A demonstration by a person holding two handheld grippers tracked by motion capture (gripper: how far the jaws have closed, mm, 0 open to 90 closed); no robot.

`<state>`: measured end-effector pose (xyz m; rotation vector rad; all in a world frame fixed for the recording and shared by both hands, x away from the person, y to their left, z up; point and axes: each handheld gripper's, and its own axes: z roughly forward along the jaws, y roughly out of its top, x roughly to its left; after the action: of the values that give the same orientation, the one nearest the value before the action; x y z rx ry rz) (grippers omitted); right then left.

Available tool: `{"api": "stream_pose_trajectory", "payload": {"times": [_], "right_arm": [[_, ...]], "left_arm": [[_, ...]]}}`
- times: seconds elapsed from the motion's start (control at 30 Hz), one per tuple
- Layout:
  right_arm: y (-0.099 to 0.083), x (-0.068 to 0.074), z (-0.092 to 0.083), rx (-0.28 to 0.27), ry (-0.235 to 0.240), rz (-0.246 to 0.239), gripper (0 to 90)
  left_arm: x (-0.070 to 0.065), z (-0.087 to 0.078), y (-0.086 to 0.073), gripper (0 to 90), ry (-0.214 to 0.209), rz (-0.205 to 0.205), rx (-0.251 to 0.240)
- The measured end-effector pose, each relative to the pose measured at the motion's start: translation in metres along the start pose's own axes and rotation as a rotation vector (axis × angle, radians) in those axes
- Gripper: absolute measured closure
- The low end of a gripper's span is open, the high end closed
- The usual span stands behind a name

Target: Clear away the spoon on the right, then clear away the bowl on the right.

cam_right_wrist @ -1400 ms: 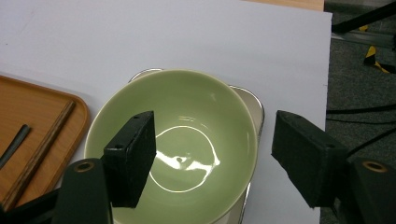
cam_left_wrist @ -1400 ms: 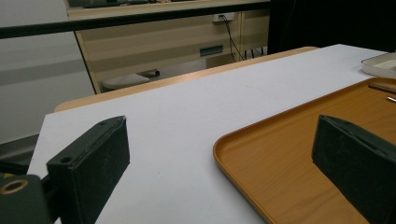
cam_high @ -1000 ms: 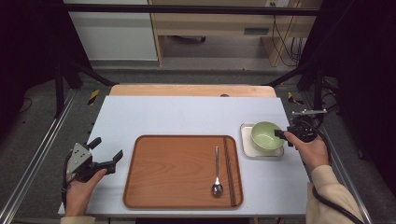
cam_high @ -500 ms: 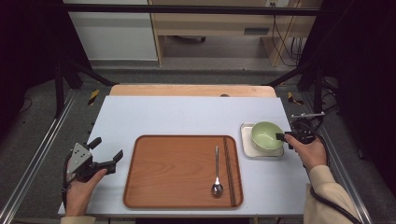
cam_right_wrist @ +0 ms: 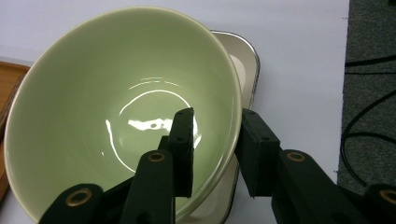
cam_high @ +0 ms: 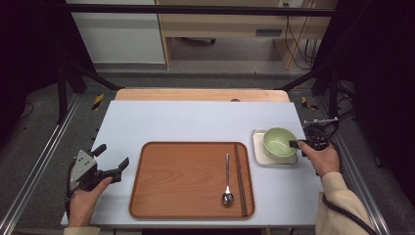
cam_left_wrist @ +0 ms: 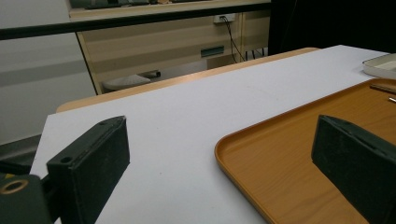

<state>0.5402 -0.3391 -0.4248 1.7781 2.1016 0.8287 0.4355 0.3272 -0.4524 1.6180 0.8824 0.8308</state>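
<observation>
A pale green bowl (cam_high: 279, 141) (cam_right_wrist: 116, 93) stands on a small white dish (cam_high: 259, 152) (cam_right_wrist: 245, 60) at the right of the table. My right gripper (cam_high: 296, 143) (cam_right_wrist: 217, 116) straddles the bowl's right rim, one jaw inside and one outside. Its jaws have just been closing, and a gap still shows between the inner pad and the bowl's wall. My left gripper (cam_high: 113, 156) (cam_left_wrist: 219, 121) rests open at the table's front left, with nothing between its jaws.
A brown wooden tray (cam_high: 186, 171) (cam_left_wrist: 289, 154) lies at the front middle, with a metal spoon (cam_high: 227, 178) and a pair of dark chopsticks (cam_high: 240, 176) on its right side. The white table (cam_high: 195, 120) ends just beyond the right hand.
The right gripper has edged in to the left and its jaws have narrowed around the bowl's rim. The left hand has stayed put.
</observation>
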Motion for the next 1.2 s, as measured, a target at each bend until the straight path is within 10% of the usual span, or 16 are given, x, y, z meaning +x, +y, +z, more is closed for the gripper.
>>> {"api": "stream_pose_trajectory", "payload": {"times": [0.97,1.2], "right_arm": [[0.006,0.004,0.002,0.004,-0.005,0.065,85.0],[0.008,0.017,-0.005,-0.025,-0.002,0.017,84.8]], "left_arm": [[-0.001,0.001,0.0,4.1,0.0,0.007,0.005],[0.0,-0.001,0.0,4.2,0.006,0.004,0.001]]}}
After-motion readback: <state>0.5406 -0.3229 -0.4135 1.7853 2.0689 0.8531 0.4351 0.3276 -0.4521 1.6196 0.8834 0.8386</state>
